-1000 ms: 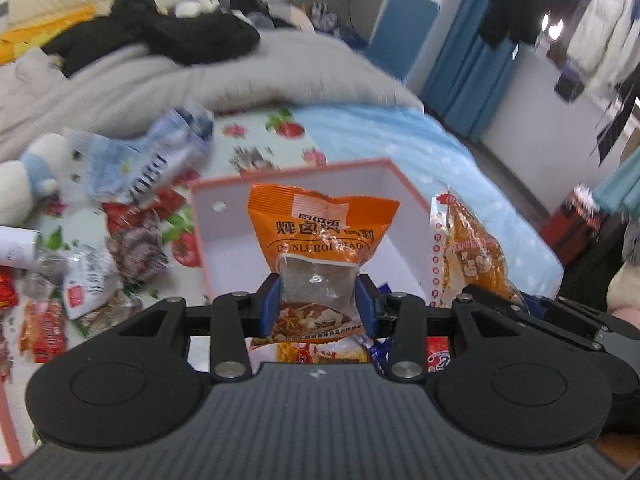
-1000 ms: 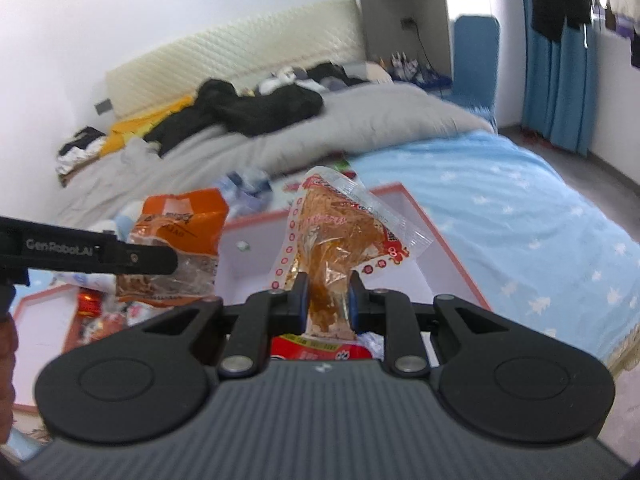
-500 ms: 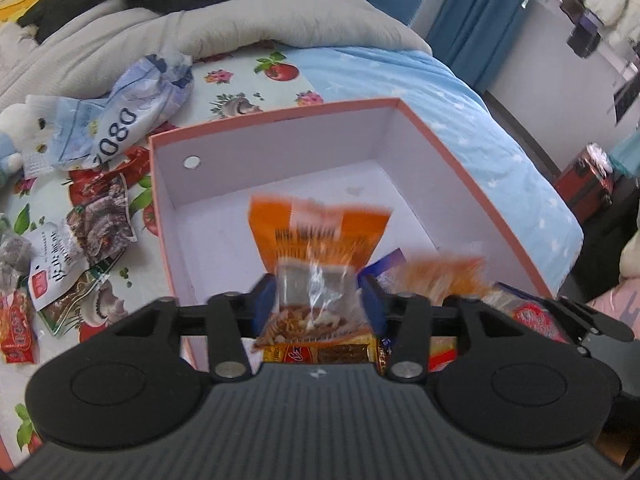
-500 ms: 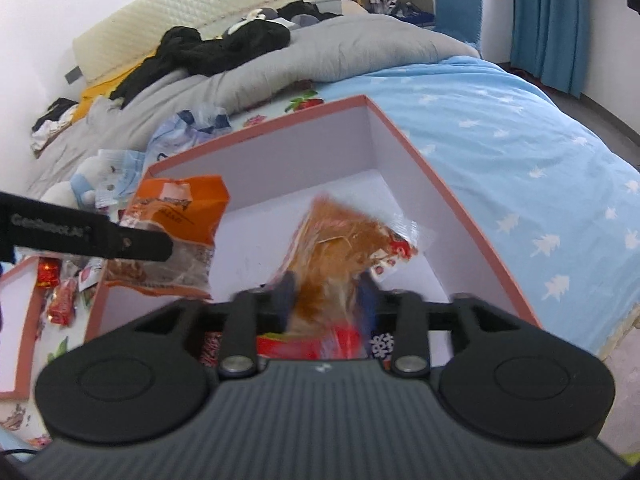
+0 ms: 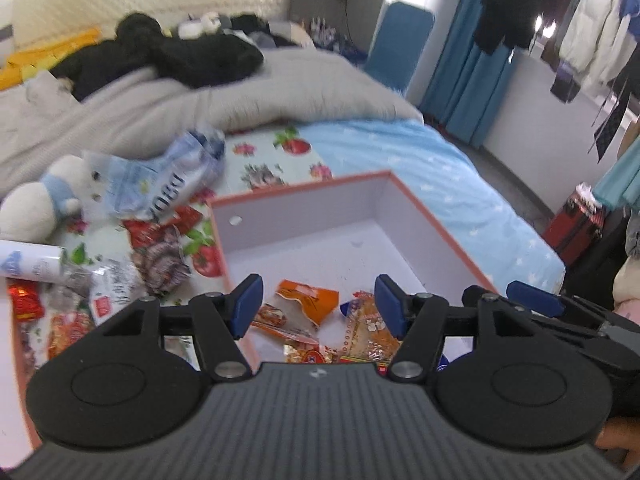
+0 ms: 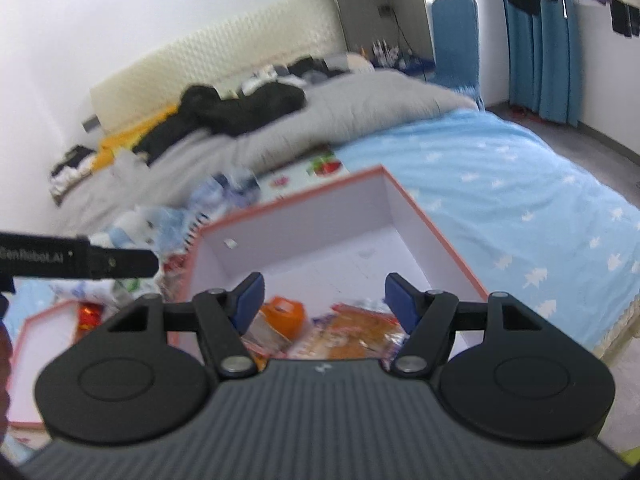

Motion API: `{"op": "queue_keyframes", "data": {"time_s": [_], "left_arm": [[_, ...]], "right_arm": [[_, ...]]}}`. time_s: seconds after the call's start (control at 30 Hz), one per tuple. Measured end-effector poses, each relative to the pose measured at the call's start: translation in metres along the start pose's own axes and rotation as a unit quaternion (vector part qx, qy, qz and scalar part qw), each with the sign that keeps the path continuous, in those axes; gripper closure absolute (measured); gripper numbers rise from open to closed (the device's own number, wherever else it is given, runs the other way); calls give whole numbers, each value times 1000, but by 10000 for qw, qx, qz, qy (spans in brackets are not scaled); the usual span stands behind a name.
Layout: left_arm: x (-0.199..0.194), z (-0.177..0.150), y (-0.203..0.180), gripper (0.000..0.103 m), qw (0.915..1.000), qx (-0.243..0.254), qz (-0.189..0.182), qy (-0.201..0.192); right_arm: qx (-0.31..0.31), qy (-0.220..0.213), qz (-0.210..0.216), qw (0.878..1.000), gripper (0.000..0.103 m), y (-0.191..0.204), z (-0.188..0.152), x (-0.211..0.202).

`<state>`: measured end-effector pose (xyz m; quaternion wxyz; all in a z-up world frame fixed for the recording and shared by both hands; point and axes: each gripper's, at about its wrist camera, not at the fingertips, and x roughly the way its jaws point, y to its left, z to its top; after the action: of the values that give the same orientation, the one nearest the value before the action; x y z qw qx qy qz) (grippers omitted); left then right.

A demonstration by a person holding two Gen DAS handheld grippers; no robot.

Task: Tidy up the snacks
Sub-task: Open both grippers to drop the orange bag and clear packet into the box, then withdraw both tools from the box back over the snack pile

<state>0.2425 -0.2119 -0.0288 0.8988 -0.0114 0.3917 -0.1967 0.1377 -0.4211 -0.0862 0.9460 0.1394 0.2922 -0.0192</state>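
Note:
A white box with a pink rim lies open on the bed. Inside it, at the near end, an orange snack packet and a clear packet of golden bread lie among other wrappers. My left gripper hovers above them, its jaws opening, with nothing pressed between the pads. In the right wrist view the right gripper hangs over the same box, its jaws also opening, above the orange packet and the bread packet. The left gripper's finger shows at the left edge.
Several loose snack packets lie on a floral cloth left of the box, with a blue-white bag, a plush toy and a white can. The box lid lies at the left. A grey duvet lies behind.
Both grippers opened and let go of their packets: the orange packet and the bread packet dropped into the box. Both hands dipped towards the box, then lifted back.

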Motion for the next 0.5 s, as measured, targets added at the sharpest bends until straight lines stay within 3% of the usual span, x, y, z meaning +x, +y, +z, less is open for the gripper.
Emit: {"op": "queue_keyframes", "data": {"time_s": [0.27, 0.5], "left_arm": [[-85, -20, 19, 36, 9979, -139, 139, -625], [-140, -65, 43, 36, 9943, -374, 387, -923]], "right_arm": [[-244, -585, 203, 9978, 34, 39, 5, -60], [-402, -728, 493, 9953, 34, 68, -4, -92]]}}
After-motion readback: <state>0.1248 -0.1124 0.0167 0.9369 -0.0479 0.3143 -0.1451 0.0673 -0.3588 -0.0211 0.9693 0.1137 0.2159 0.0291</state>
